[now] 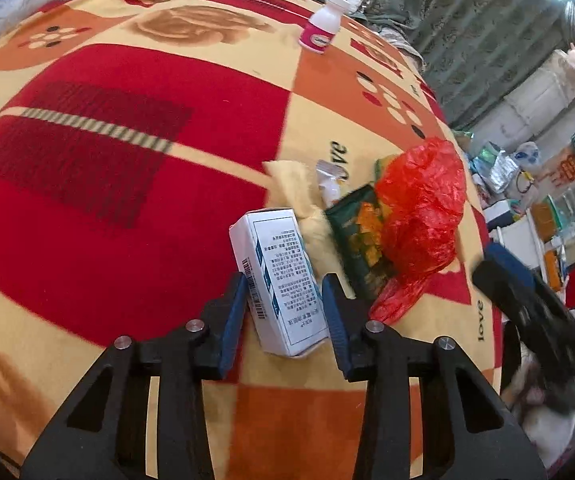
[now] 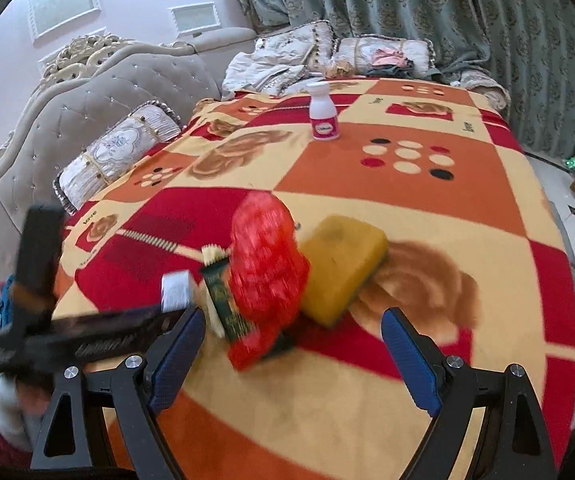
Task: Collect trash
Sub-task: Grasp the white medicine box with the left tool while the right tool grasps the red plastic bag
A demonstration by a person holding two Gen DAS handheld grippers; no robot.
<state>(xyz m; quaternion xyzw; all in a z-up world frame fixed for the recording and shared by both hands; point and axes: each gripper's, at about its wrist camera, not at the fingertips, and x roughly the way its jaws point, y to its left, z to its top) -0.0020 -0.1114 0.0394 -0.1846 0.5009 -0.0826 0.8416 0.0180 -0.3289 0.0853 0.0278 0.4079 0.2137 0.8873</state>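
Observation:
A white printed carton (image 1: 277,280) lies on the patterned blanket (image 1: 107,200) between the blue pads of my left gripper (image 1: 283,300); the jaws stand around it with small gaps each side. Beside it lie a yellow cloth (image 1: 299,192), a dark green packet (image 1: 357,236) and a crumpled red plastic bag (image 1: 419,216). In the right wrist view my right gripper (image 2: 291,340) is wide open just before the red bag (image 2: 267,264), the green packet (image 2: 223,300) and a yellow sponge (image 2: 341,264). The carton (image 2: 175,290) shows at the left.
A white and pink bottle (image 1: 321,26) stands far back on the blanket, and shows in the right wrist view (image 2: 323,112). Pillows (image 2: 115,156) and a padded headboard (image 2: 87,92) lie to the left, curtains (image 2: 447,20) behind. Clutter sits beyond the bed's right edge (image 1: 527,200).

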